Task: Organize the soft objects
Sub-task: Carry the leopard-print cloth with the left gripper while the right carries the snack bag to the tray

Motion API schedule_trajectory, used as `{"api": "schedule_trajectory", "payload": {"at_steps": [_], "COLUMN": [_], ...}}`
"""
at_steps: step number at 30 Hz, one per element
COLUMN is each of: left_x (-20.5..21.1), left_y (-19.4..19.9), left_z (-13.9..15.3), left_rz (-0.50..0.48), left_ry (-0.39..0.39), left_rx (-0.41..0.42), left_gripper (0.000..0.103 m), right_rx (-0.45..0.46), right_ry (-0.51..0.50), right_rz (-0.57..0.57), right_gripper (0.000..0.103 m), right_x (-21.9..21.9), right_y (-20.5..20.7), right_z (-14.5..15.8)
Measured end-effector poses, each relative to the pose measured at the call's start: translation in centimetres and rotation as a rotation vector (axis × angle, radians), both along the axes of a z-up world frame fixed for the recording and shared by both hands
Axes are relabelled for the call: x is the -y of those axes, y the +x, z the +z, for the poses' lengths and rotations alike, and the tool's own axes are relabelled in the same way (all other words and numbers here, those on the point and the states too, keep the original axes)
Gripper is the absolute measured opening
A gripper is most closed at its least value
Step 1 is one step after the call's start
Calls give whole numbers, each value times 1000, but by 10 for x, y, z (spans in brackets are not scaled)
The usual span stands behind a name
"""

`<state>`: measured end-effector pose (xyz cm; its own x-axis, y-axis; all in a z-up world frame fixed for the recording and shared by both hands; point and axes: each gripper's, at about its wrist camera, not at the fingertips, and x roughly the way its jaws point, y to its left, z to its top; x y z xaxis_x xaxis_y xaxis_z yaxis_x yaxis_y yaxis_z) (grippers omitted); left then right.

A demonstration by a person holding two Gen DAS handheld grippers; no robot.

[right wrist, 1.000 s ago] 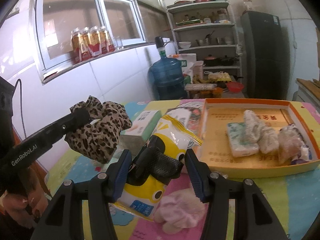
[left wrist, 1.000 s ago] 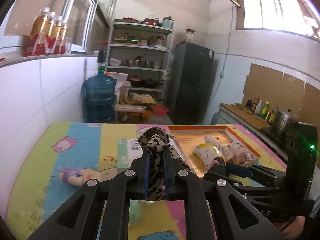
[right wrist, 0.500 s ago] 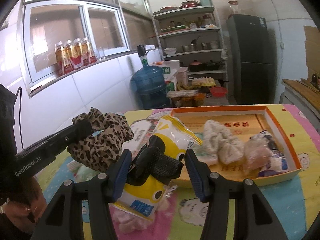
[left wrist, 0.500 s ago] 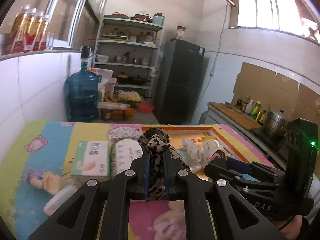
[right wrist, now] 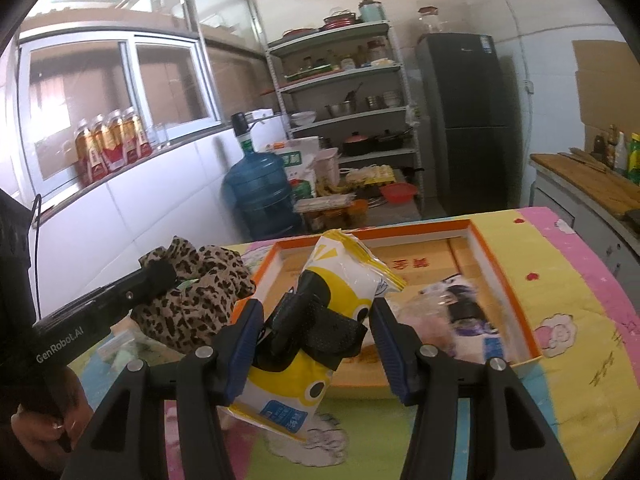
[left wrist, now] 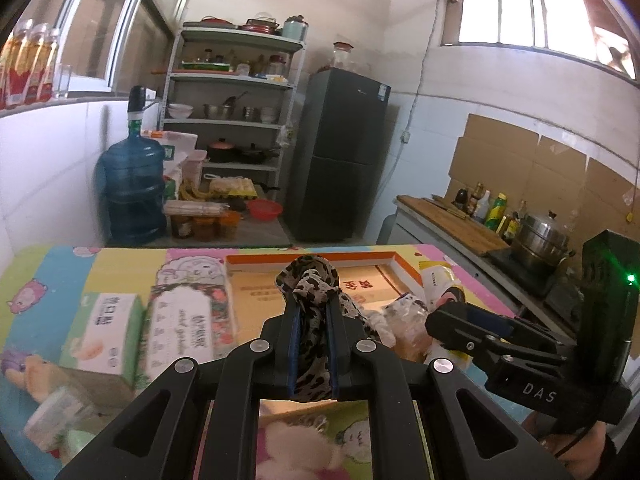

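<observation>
1. Transport is the step in hand: your left tool (left wrist: 311, 344) is clenched on the leopard cloth (left wrist: 310, 280), your right tool (right wrist: 316, 344) grips the yellow-and-white packet (right wrist: 320, 304), both held above the near edge of the orange tray (right wrist: 502, 280).
2. Next, I judge, you carry each over the tray's near rim and let go inside.
3. Bagged items crowd the tray's near right; its far left floor looks free.
4. Tissue packs (left wrist: 176, 320) lie left on the worktop (right wrist: 580, 300).
</observation>
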<state>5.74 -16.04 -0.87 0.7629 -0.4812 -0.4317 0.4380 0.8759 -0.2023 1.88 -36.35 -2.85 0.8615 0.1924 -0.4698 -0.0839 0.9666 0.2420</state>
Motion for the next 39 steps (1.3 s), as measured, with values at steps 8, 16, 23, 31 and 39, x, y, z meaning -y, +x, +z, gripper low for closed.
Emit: {"api": "schedule_trajectory", "payload": {"at_steps": [8,16,23,31,39], "left_x": [26,43,61,74,79], "left_y": [16,33,58,85,111], "left_z": [-5,-7,-13,-21,-38], "left_rz": [0,16,27,46,62], "left_ry": [6,13,20,30,37], "left_rx": [-17,-23,-44,-67,-136], "left_gripper": [11,11,11,11,11], "right_rx": [9,22,9,-40,-97], "right_ry": [-3,-11,-19,-22,-8], "right_rz": [-17,-12,-1,-8,1], "right_gripper": [55,55,55,55,54], "right_x": [26,43,54,63,67], "right_y": [11,34,67,99,116], "right_z": [1,3,1,-11,-29]}}
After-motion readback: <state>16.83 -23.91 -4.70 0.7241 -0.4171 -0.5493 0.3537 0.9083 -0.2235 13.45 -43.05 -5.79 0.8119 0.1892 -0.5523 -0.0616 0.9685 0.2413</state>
